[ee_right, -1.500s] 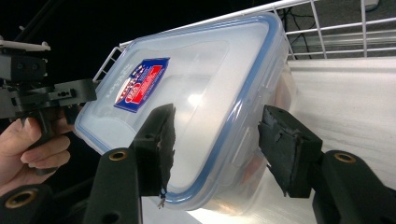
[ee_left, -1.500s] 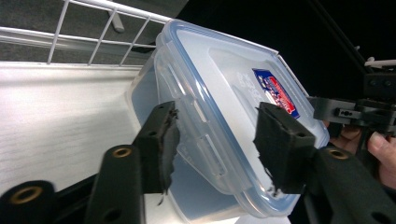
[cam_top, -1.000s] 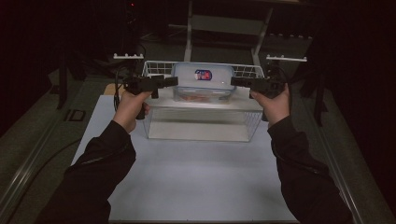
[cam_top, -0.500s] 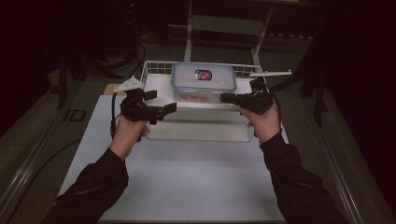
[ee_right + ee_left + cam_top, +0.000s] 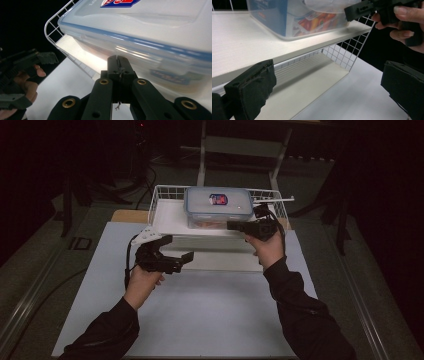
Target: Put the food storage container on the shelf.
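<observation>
A clear lidded food container (image 5: 218, 206) with a blue seal and a red-blue label stands on the top board of a white wire rack (image 5: 159, 195). In front of the rack's left part, below the top board, my left gripper (image 5: 184, 262) is open and holds nothing. In the left gripper view its pads (image 5: 249, 90) stand wide apart, facing the rack's lower shelf (image 5: 312, 82) and the container (image 5: 294, 15). My right gripper (image 5: 231, 225) is shut, its tip at the container's front right. In the right gripper view the closed jaws (image 5: 118, 67) sit just under the container's (image 5: 150, 32) lid edge.
The rack stands at the far side of a white table top (image 5: 210, 320). A wooden board (image 5: 127, 215) shows behind the rack's left corner. A metal stand (image 5: 240, 145) and dark floor lie beyond. In the right gripper view, the other hand (image 5: 27, 82) with its gripper is at the left.
Both grippers have left the rack's upper corners. The left one has dropped toward the near left front of the rack; the right one has swung in to the container's front.
</observation>
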Demonstrator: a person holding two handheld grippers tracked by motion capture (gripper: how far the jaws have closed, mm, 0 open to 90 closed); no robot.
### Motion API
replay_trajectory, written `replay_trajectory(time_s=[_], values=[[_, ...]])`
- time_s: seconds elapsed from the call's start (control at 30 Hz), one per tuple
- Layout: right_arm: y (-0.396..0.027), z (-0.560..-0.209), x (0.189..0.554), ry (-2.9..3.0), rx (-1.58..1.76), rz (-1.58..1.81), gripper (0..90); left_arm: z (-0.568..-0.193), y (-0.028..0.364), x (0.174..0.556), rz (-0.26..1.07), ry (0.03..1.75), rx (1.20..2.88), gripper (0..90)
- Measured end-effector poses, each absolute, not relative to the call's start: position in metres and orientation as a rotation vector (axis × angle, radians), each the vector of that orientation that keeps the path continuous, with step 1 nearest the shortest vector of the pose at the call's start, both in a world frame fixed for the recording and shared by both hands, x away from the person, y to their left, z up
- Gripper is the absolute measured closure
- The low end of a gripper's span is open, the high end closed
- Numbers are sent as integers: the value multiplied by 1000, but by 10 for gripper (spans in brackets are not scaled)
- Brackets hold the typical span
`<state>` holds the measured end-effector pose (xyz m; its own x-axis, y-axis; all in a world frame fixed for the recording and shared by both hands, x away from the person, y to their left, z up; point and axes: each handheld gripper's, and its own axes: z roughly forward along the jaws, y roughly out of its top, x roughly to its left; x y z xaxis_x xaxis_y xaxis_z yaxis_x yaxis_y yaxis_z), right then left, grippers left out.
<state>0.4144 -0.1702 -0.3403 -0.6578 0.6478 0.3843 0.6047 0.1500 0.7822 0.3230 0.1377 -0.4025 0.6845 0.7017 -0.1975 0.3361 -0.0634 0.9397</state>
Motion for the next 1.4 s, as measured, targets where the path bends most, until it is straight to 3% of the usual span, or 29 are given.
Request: replay_trajectory(time_s=[0.2,0.33,0.47,0.6,0.63,0.67,0.7,0.83,1.03,1.4], values=[[-167,-341,417,2348,1292,1582,893,-409,136,323,347,849,1677,0],[-164,-341,407,2367,1233,1609,800,-413,136,320,335,845,1673,0],[-165,-342,391,2394,1141,1640,596,-411,137,314,361,814,1670,0],[-168,-345,373,2377,1035,1686,331,-407,138,304,361,741,1623,0],[-168,-345,373,2377,1035,1686,331,-407,138,304,361,741,1623,0],[-171,-348,365,2355,988,1709,228,-406,138,301,364,722,1616,0],[-173,-351,361,2357,953,1726,197,-405,137,299,370,707,1615,0],[-180,-360,347,2327,912,1740,138,-402,132,290,364,677,1635,0],[-191,-375,325,2298,848,1678,145,-403,125,275,342,595,1667,0],[-204,-414,300,2295,806,1634,145,-435,118,257,263,595,1728,0]])
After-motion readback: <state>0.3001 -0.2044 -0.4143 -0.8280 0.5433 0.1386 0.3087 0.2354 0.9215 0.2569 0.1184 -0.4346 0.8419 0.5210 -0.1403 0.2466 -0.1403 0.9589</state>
